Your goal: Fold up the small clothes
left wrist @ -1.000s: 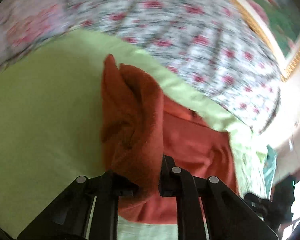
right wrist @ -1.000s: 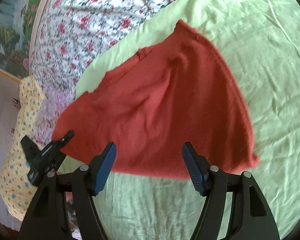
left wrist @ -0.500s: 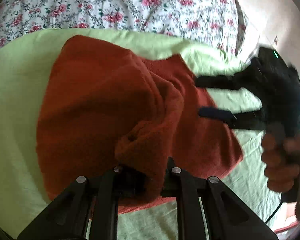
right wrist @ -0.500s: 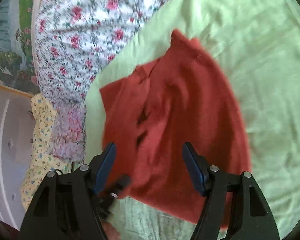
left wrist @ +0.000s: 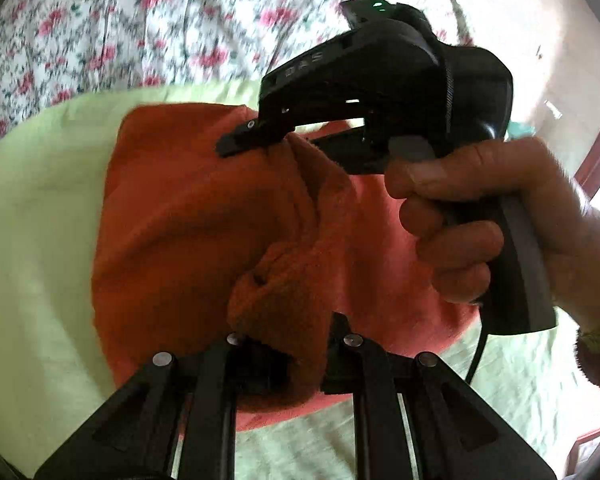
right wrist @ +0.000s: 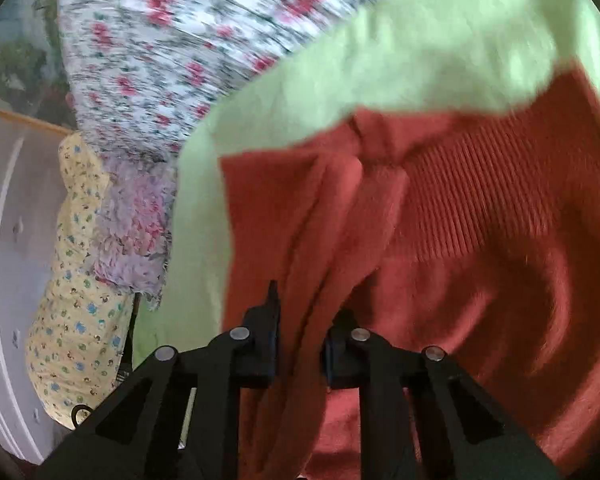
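Observation:
A fuzzy rust-red knit garment [left wrist: 188, 216] lies bunched on a light green sheet [left wrist: 36, 240]. My left gripper [left wrist: 288, 340] is shut on a thick fold of it near the bottom of the left wrist view. My right gripper [right wrist: 300, 344] is shut on another fold of the garment [right wrist: 480, 240], whose ribbed band shows to the right. In the left wrist view the right gripper [left wrist: 268, 140] reaches in from the right, held by a hand [left wrist: 500, 216], pinching the garment's upper edge.
A floral bedcover [left wrist: 140, 32] lies beyond the green sheet [right wrist: 380, 64]. In the right wrist view a yellow patterned pillow [right wrist: 76, 304] and a fluffy lilac blanket [right wrist: 132, 224] lie at the left by a pale wall.
My right gripper has moved in to the garment and shut on a fold; one second ago it was open above it. My left gripper kept its hold and swung towards the right one.

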The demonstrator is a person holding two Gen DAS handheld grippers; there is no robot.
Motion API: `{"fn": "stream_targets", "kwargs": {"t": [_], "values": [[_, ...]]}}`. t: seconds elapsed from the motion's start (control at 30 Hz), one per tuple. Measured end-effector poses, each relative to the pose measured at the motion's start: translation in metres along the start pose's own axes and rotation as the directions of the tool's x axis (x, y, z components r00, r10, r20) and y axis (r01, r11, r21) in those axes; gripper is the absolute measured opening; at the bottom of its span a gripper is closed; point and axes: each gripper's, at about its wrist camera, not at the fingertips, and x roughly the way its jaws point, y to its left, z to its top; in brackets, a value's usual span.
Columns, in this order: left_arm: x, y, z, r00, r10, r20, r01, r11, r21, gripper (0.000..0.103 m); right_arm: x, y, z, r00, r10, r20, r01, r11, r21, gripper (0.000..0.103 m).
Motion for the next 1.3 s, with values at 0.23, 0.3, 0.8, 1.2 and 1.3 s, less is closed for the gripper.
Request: {"fn": "stream_targets", "kwargs": {"t": [0.23,0.3,0.8,1.2,1.3], "values": [[0.001,-0.047,0.018,0.993,-0.120,0.016,0.119,0.992,0.050,0.015,-0.088,0.020,-0.001,0.989,-0.001,0.145,0.023,0.989,-0.148,0.015],[0.019,-0.061,0.014,0.990,-0.139,-0.023,0.140,0.989,0.054,0.015,-0.098,0.000,-0.004,0.986,-0.070,0.150,0.089,0.988,-0.124,0.015],[0.071,-0.073,0.004,0.967,-0.181,-0.177,0.194,0.979,0.063,0.050,-0.094,-0.084,-0.019,0.976,-0.186,0.113,0.183,0.982,0.037,0.029],[0.000,0.051,-0.017,0.990,-0.058,-0.128,0.033,0.980,-0.194,0.071,-0.153,-0.030,-0.077,0.944,-0.234,0.234,0.234,0.972,0.026,0.047],[0.010,0.093,-0.017,0.986,-0.047,-0.158,-0.010,0.940,-0.341,0.072,-0.130,-0.031,-0.093,0.941,-0.296,0.163,0.291,0.955,0.055,0.047]]}}
